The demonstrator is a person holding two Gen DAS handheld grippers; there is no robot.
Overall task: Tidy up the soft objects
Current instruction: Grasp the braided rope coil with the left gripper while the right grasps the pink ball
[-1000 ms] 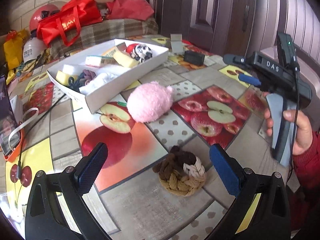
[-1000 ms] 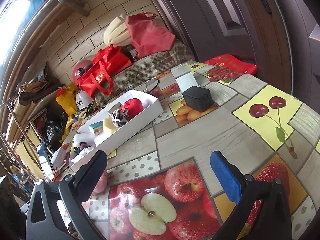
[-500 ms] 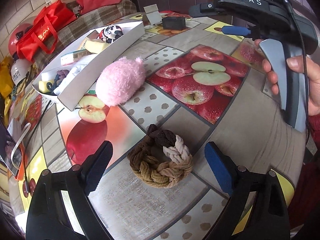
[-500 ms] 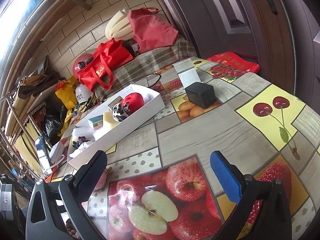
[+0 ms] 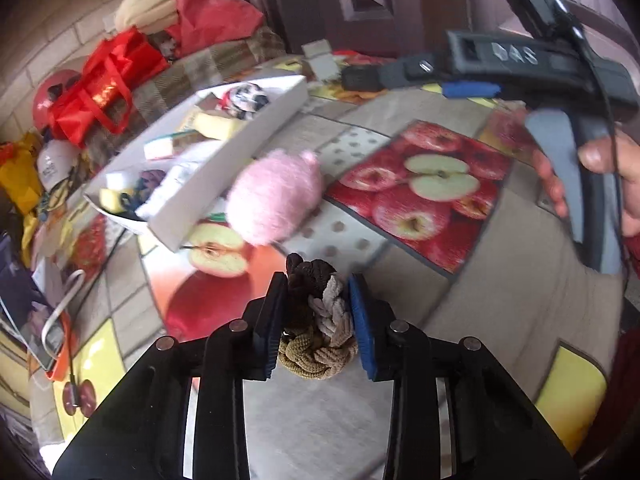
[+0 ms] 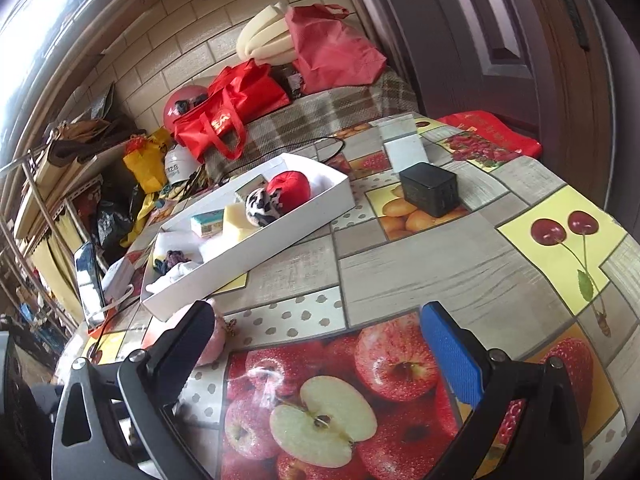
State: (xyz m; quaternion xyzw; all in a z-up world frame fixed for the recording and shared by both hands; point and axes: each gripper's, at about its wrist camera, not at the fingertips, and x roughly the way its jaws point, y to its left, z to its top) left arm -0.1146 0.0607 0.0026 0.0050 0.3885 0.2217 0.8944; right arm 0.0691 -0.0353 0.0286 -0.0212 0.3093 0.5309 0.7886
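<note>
Left hand-held gripper [image 5: 318, 322]: its jaws have just been closing and now press on both sides of a braided hair tie [image 5: 318, 320], brown, cream and tan, which sits squeezed between the pads just over the table [image 5: 472, 304]. Whether the hair tie still touches the cloth cannot be told from the left wrist view.

Right hand-held gripper [image 6: 316, 352]: jaws wide apart, nothing between them, held over the apple print of the tablecloth. In the left wrist view it appears at upper right, gripped by the person's right hand [image 5: 600, 176].

Pink plush ball [image 5: 274, 196]: resting on the table, just beside the near long wall of the white box [image 6: 280, 248]. It lies beyond the gripped hair tie and apart from it.

White box: long, open-topped, set at an angle across the table. Contents seen: a red soft toy [image 6: 290, 188], a black-and-white patterned item [image 6: 260, 206], a yellow sponge [image 6: 236, 218], a small carton [image 6: 206, 224], and dark hair ties [image 6: 174, 258] with white cloth at the near end.

Other items: a black box [image 6: 430, 194] stands on the table past the white box; red bags [image 6: 232, 108] lie on the plaid surface behind.
</note>
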